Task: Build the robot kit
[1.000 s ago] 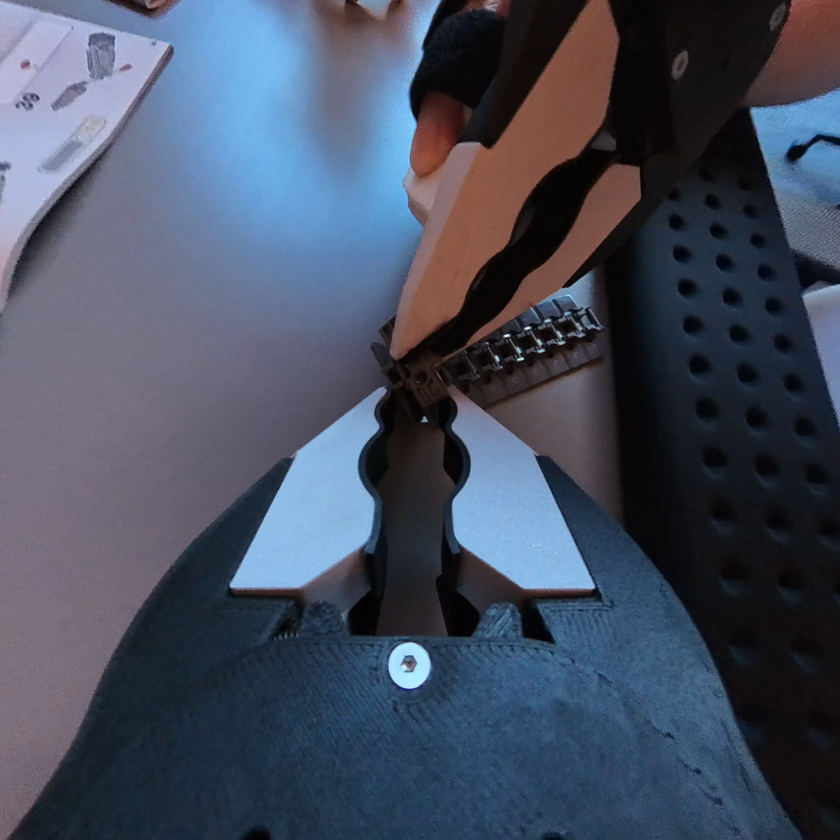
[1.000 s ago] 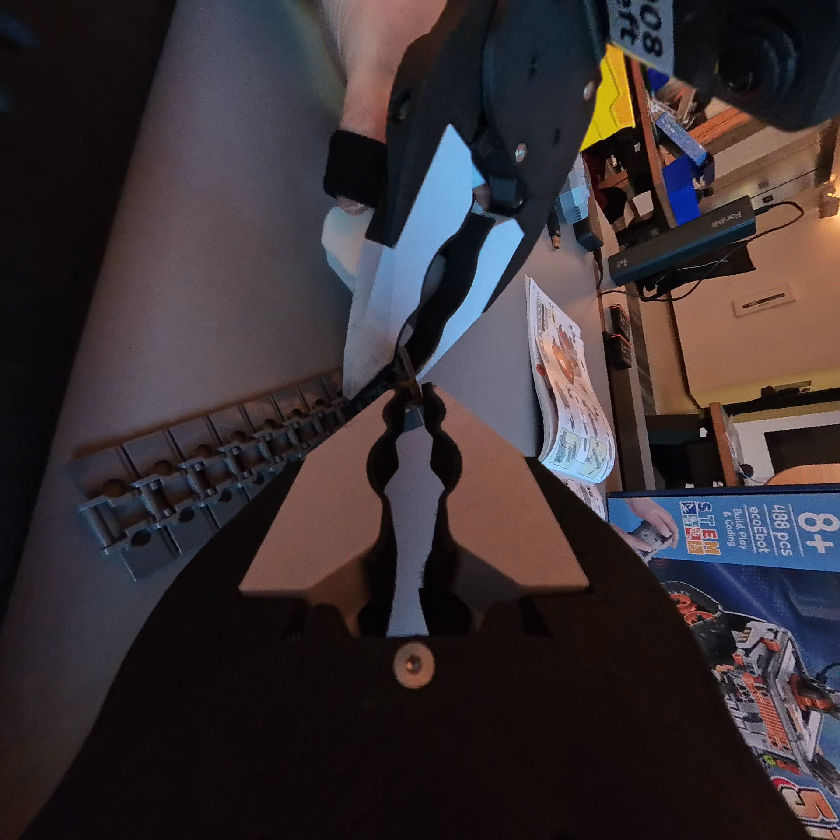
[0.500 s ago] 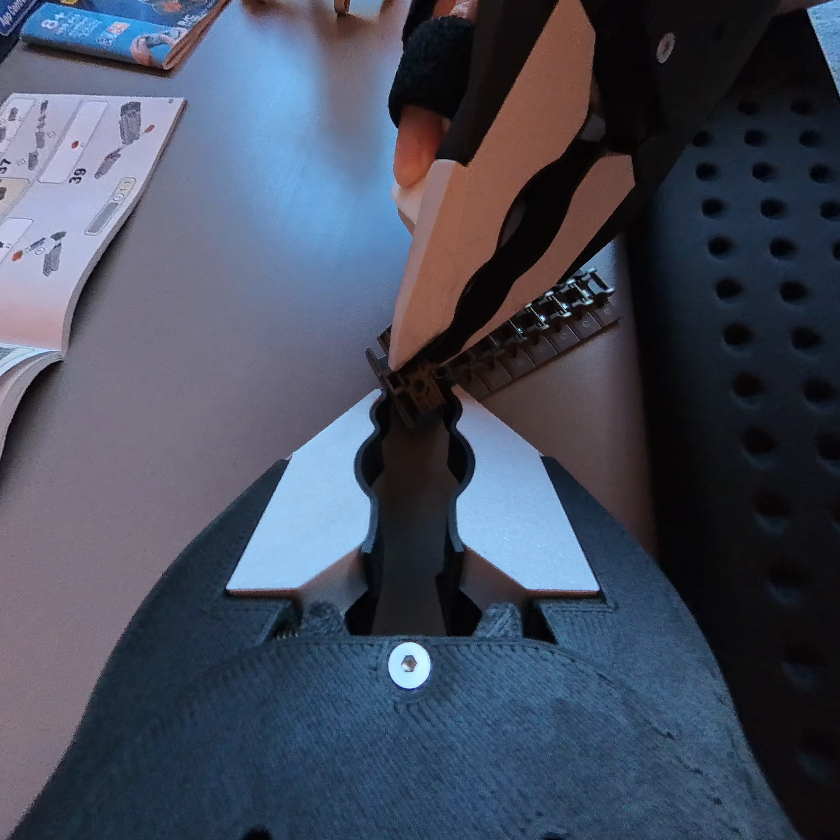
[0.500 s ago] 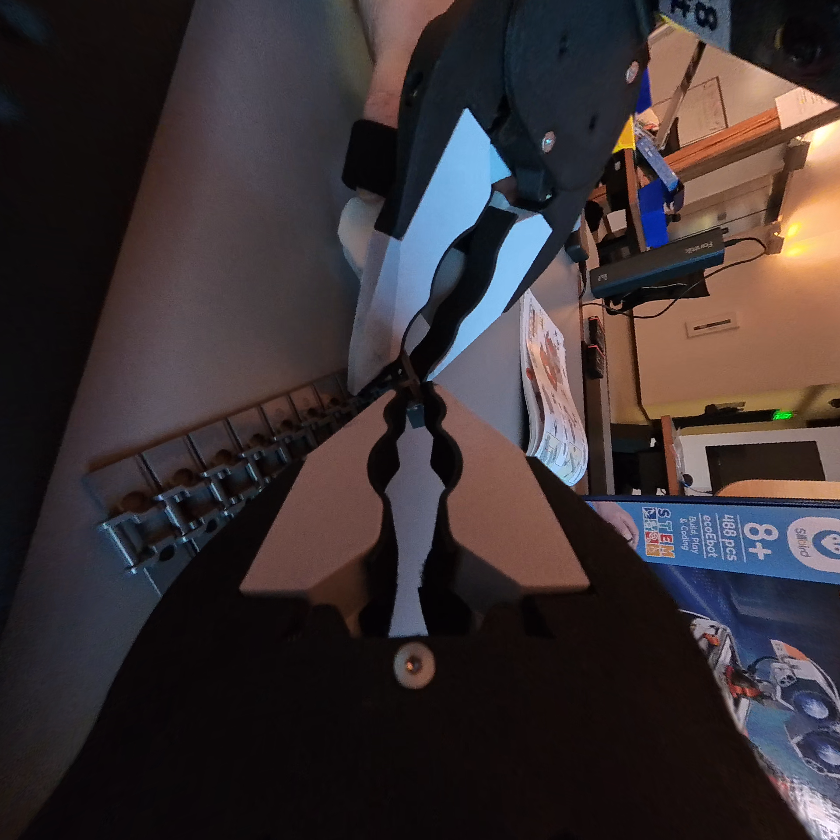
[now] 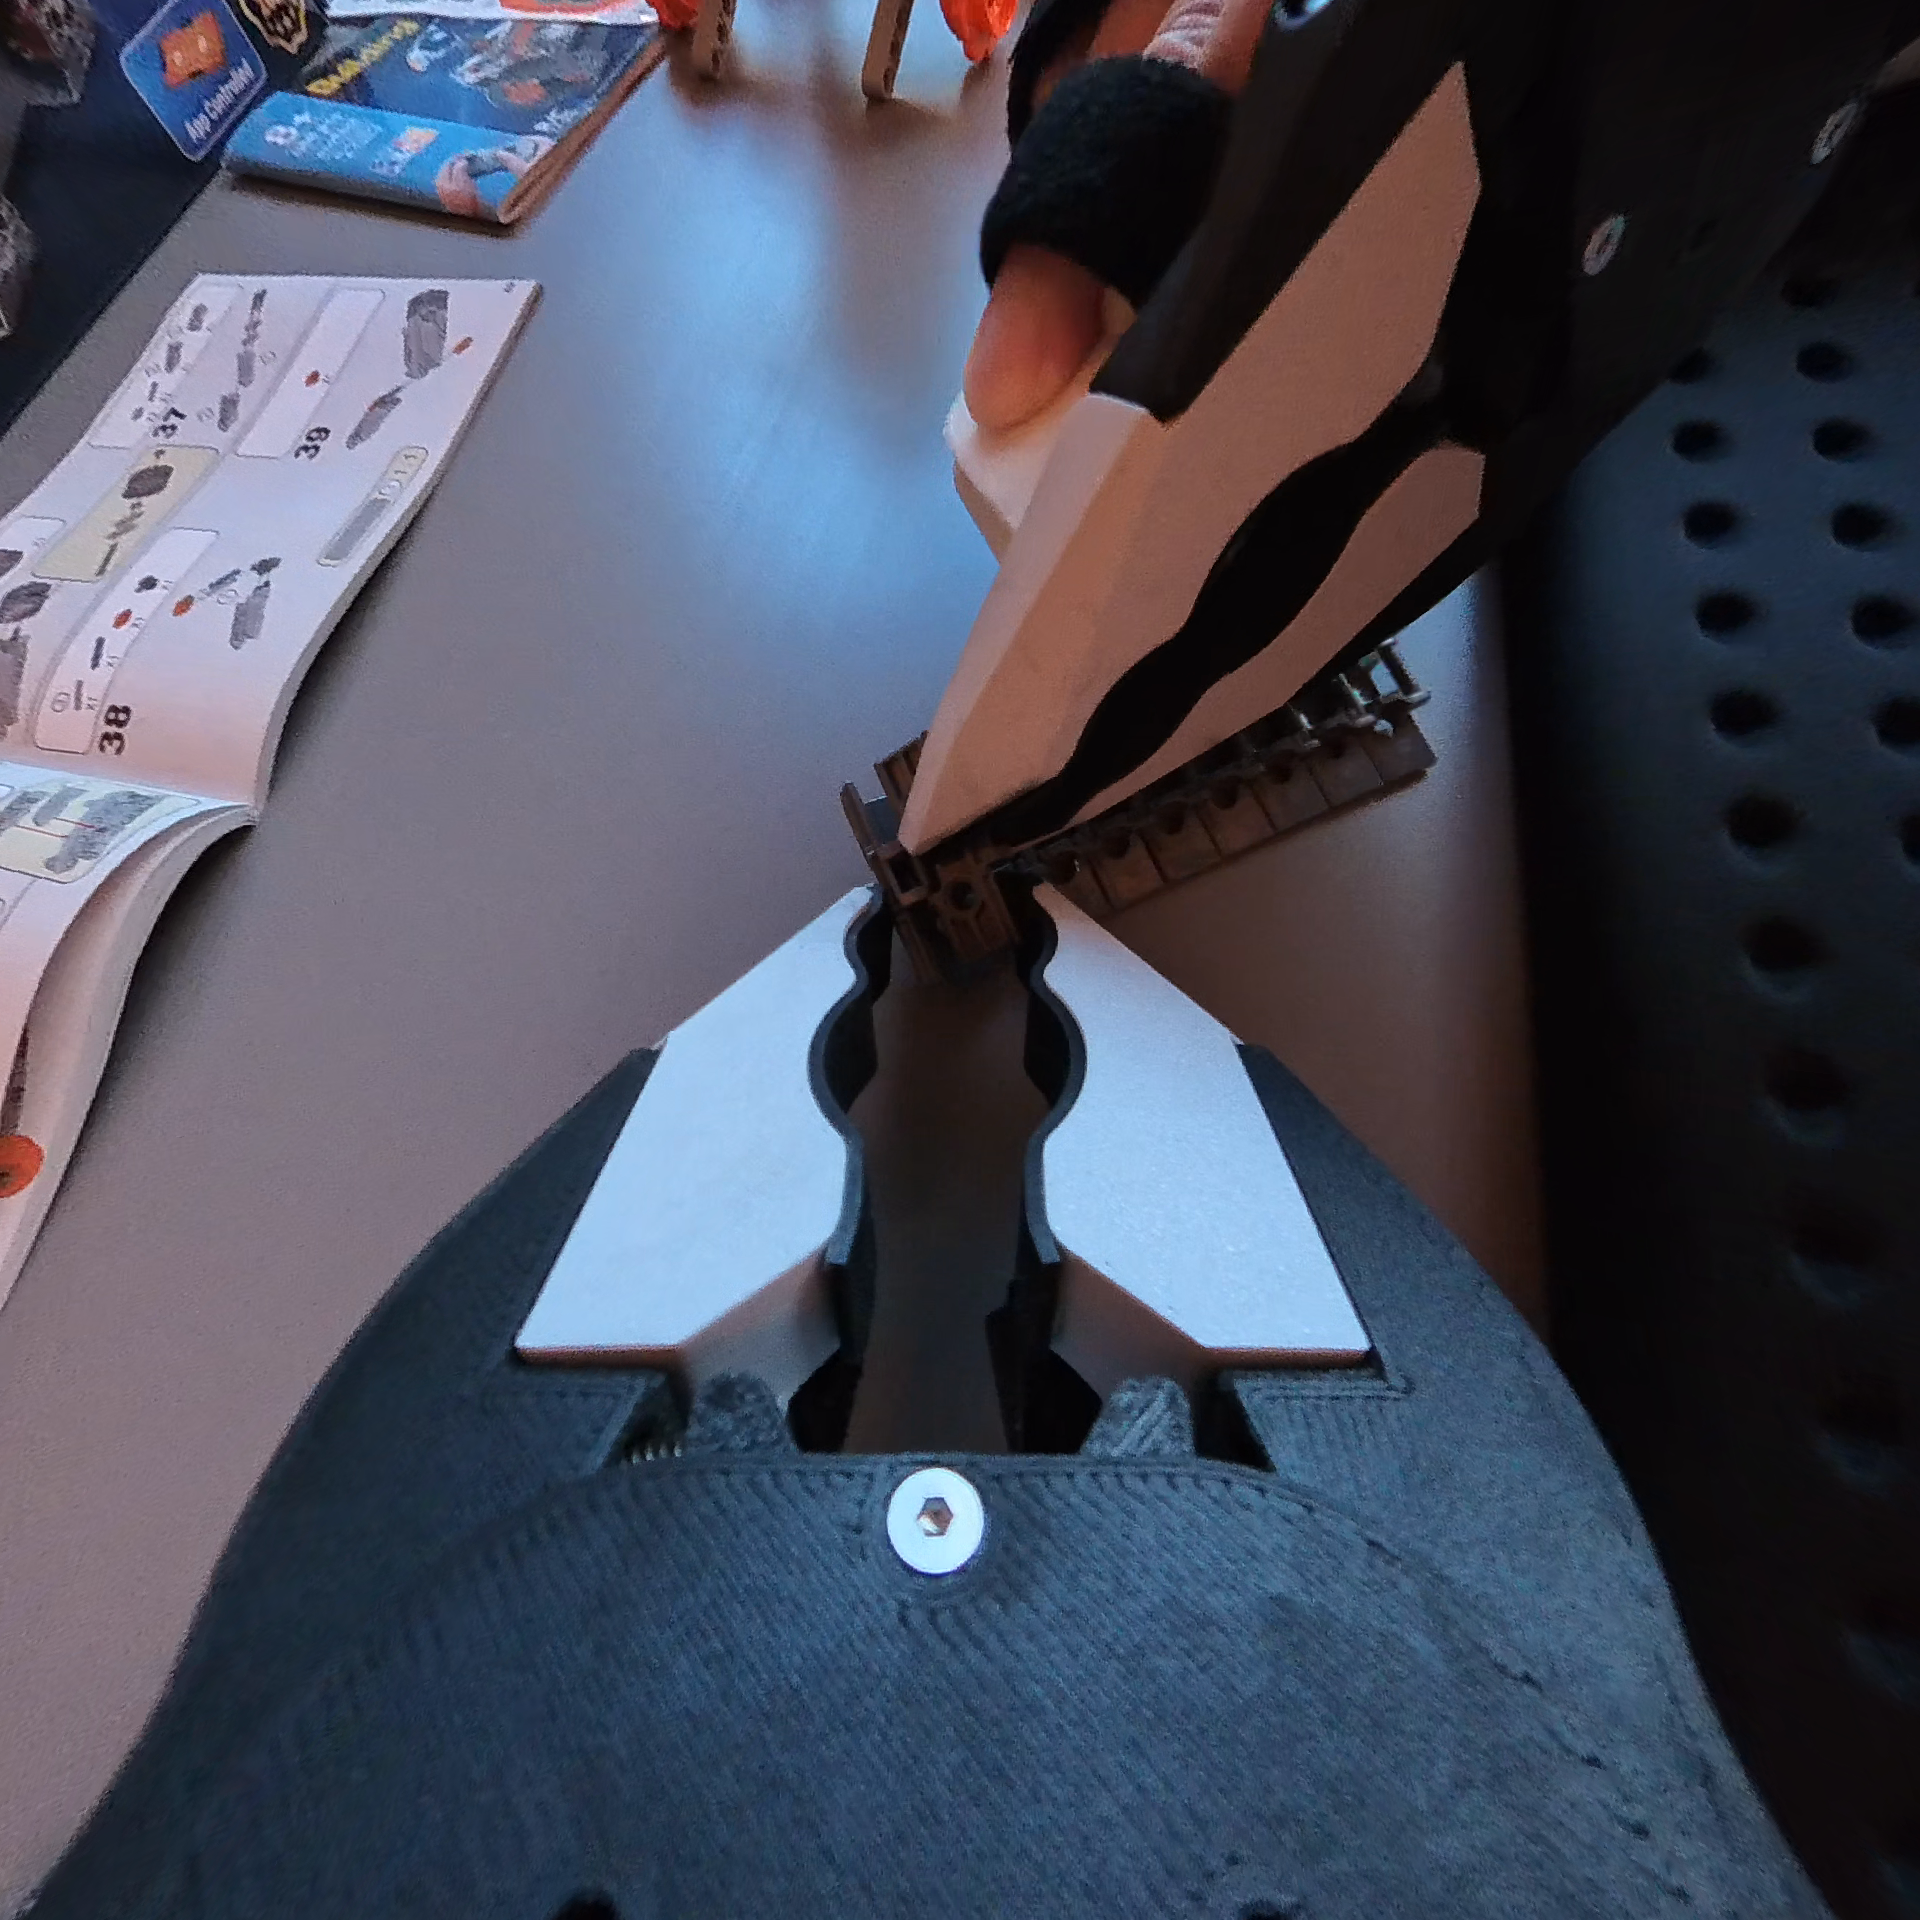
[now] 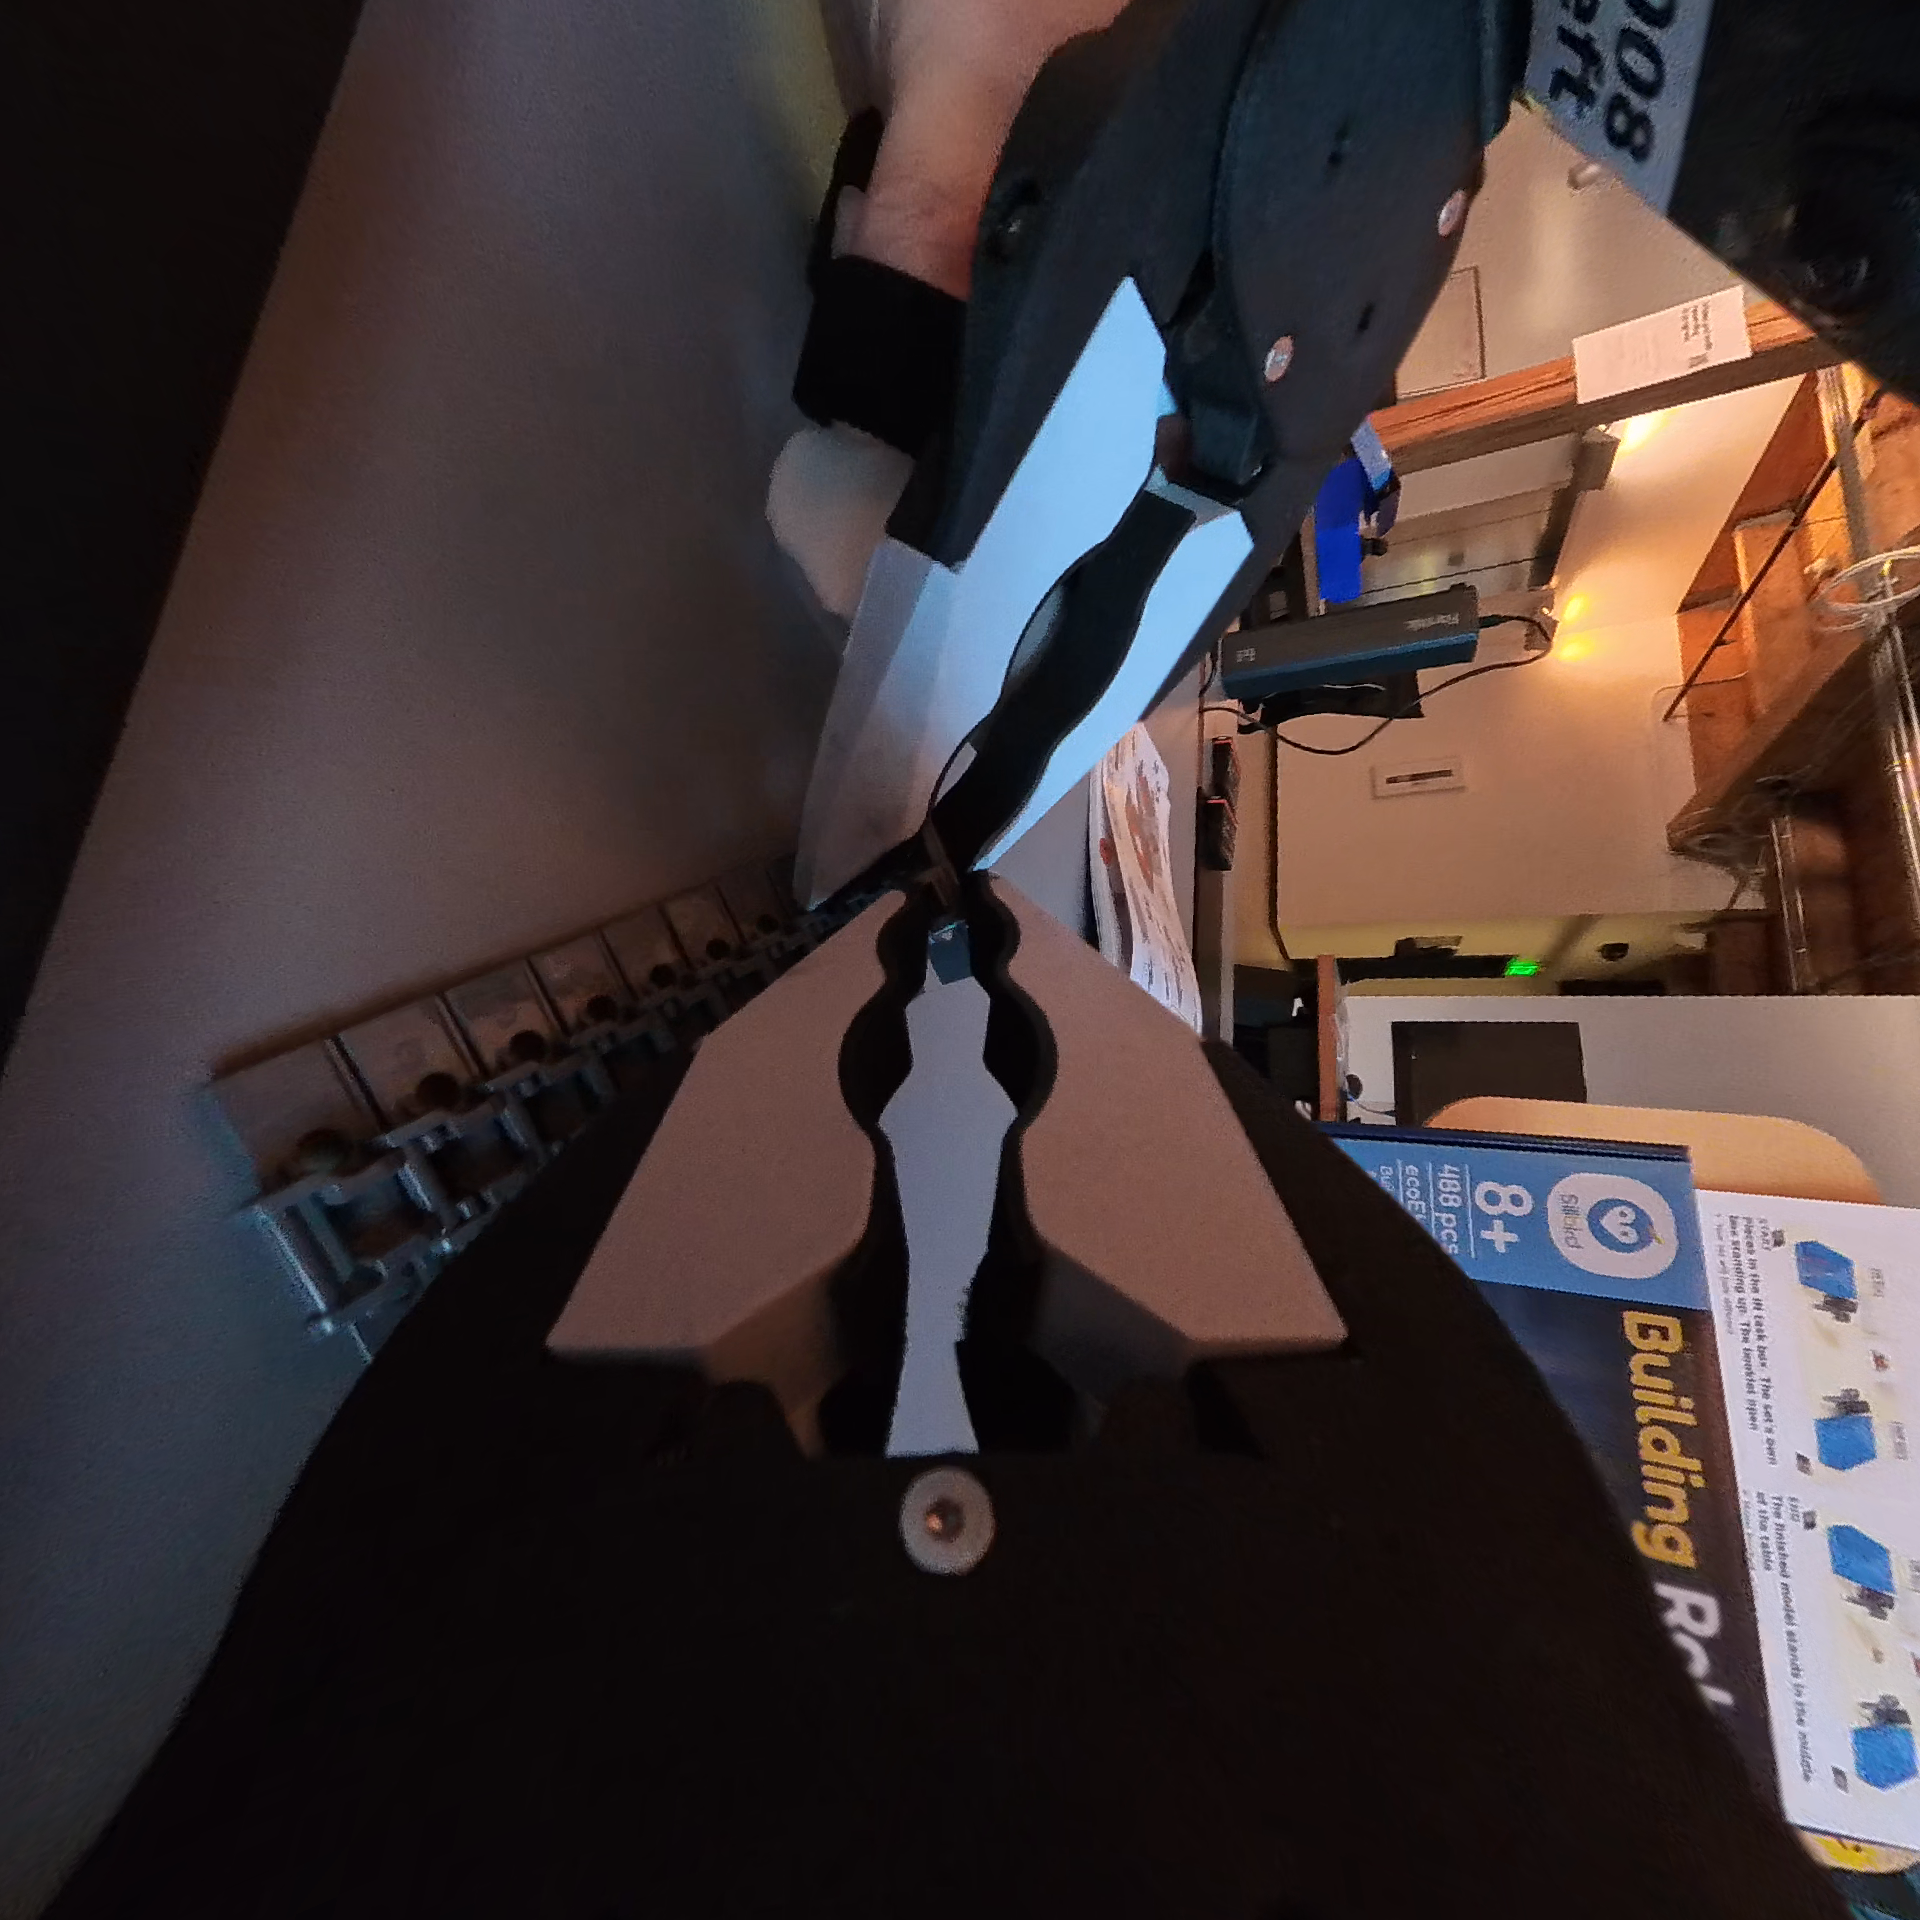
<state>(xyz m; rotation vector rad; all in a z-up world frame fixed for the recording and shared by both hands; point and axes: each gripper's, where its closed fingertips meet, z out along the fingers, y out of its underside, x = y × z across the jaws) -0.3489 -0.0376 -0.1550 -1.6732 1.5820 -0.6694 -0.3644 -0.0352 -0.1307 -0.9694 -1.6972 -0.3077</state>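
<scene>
Two hand-held grippers met tip to tip over a dull brown desk (image 5: 644, 582). The left hand-held gripper (image 5: 951, 930) had its jaws clamped on a small dark connector piece (image 5: 945, 904) at the end of a grey linked track (image 6: 436, 1132), and the right hand-held gripper (image 6: 951, 914) came in at a slant from the far side, its jaws pinched together on the same end of that track. The rest of the chain lay flat on the desk, trailing off toward a black perforated surface (image 5: 1766, 935) that ran along the desk's edge in the left wrist view. A person's finger (image 5: 1023, 343), capped with a black fabric sleeve, pressed against the right tool's pale side.

Off to the far side, an open instruction booklet (image 5: 208, 582) lay spread on the desk, with a blue leaflet (image 5: 436, 135) beyond it and a few orange and tan parts (image 5: 883, 42) at the top edge, too cut off to make out. From the right wrist view, a blue kit box (image 6: 1621, 1403) stood close by. Behind it the room glowed warm: pale walls, wooden shelving (image 6: 1766, 623) and a dark slim device (image 6: 1351, 644) with cables hanging from it.
</scene>
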